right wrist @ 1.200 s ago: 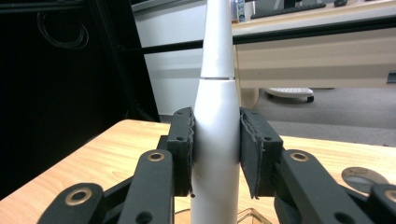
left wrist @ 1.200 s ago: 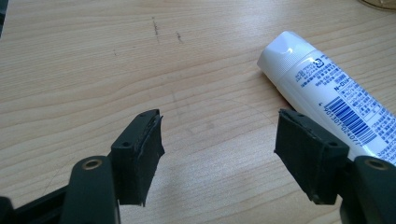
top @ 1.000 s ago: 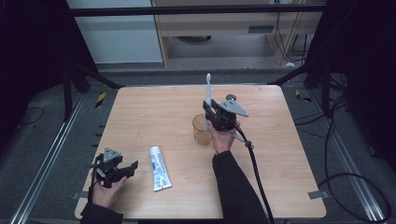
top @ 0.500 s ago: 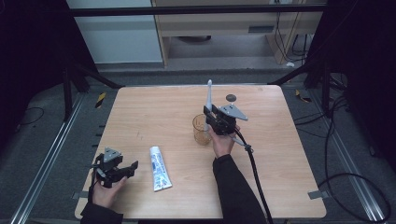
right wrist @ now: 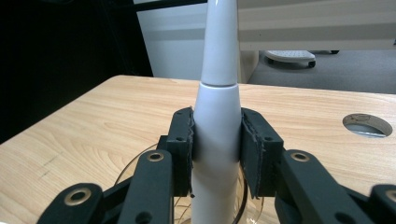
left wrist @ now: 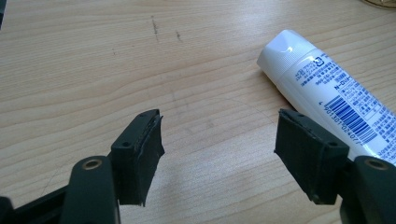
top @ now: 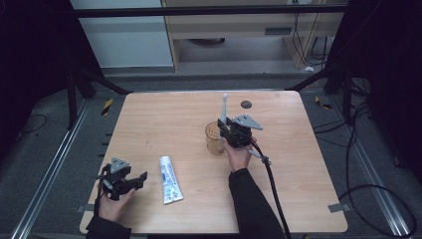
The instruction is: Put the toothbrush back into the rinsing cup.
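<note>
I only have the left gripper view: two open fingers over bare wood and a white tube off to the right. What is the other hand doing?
Observer: The right gripper is shut on a white electric toothbrush, held upright.
Operator: Is it over anything?
Observer: Yes, its lower end stands inside a clear amber cup near the middle of the table.
Operator: How does my tube lie on the table?
Observer: In the high view the toothpaste tube lies flat between the two hands, cap end pointing away from the person.
Operator: And my gripper?
Observer: The left gripper sits near the table's front left corner, beside the tube but apart from it.
</note>
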Tool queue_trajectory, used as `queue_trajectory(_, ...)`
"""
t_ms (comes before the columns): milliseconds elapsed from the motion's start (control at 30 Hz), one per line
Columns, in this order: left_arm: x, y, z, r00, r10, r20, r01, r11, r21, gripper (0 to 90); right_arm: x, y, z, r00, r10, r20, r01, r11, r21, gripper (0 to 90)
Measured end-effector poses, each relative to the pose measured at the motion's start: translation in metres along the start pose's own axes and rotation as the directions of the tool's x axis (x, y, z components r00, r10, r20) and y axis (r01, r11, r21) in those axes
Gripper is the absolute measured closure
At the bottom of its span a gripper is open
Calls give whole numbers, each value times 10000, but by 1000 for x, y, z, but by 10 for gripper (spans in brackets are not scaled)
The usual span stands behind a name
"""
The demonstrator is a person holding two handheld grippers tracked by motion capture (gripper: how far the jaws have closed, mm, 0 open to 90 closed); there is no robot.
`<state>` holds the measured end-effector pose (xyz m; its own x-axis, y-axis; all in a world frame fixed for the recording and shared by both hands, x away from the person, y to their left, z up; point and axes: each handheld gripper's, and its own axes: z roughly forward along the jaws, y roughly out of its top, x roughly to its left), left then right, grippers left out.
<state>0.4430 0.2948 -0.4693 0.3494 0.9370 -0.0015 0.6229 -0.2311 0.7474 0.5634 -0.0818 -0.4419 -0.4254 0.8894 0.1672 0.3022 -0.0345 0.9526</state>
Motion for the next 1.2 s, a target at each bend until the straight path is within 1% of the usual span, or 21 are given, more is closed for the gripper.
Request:
queue_trajectory(167, 0, 0, 0, 10000, -7, 25, 7, 10000, 16, 312, 1, 0, -1, 9997, -247, 30, 246, 9994, 248, 669)
queue_trajectory(267, 1, 0, 0, 10000, -73, 55, 72, 10000, 16, 312, -1, 1, -2, 9998, -198, -1, 198, 9992, 361, 669)
queue_trajectory(333, 1, 0, -1, 10000, -81, 9, 81, 10000, -29, 312, 0, 0, -3, 9996, -279, 0, 279, 9985, 469, 668)
queue_trajectory(400, 1, 0, -1, 9999, -125, 39, 125, 9999, -66, 312, 2, -1, -5, 9992, -402, -25, 403, 9984, 399, 668)
queue_trajectory(433, 0, 0, -1, 10000, -38, 23, 38, 10000, -46, 311, 2, -2, -6, 9992, -396, -8, 396, 9986, 345, 667)
queue_trajectory(500, 0, 0, 0, 10000, 10, 1, -10, 10000, 4, 311, 1, -2, -8, 9996, -281, -4, 281, 9989, 363, 666)
queue_trajectory(533, -1, 0, 0, 10000, 1, 22, -1, 10000, -5, 311, 1, -3, -9, 9997, -236, -11, 236, 9991, 361, 665)
queue_trajectory(700, 0, 0, 0, 10000, -55, 21, 55, 10000, -37, 311, -1, -2, -12, 9995, -305, -90, 308, 9988, 378, 659)
queue_trajectory(833, -1, 0, -1, 10000, -56, 27, 56, 10000, -65, 311, 0, -2, -12, 9994, -305, -135, 309, 9989, 349, 631)
queue_trajectory(1100, -1, 0, -1, 10000, -29, 23, 29, 10000, -59, 310, -1, -2, -14, 9992, -354, -190, 363, 9980, 516, 581)
queue_trajectory(1133, -1, 0, -1, 10000, -24, 20, 24, 10000, -60, 310, -1, -2, -14, 9989, -423, -183, 432, 9975, 555, 580)
queue_trajectory(1200, -1, 0, -1, 10000, -15, 21, 15, 10000, -64, 310, -1, -2, -13, 9990, -405, -206, 416, 9975, 563, 585)
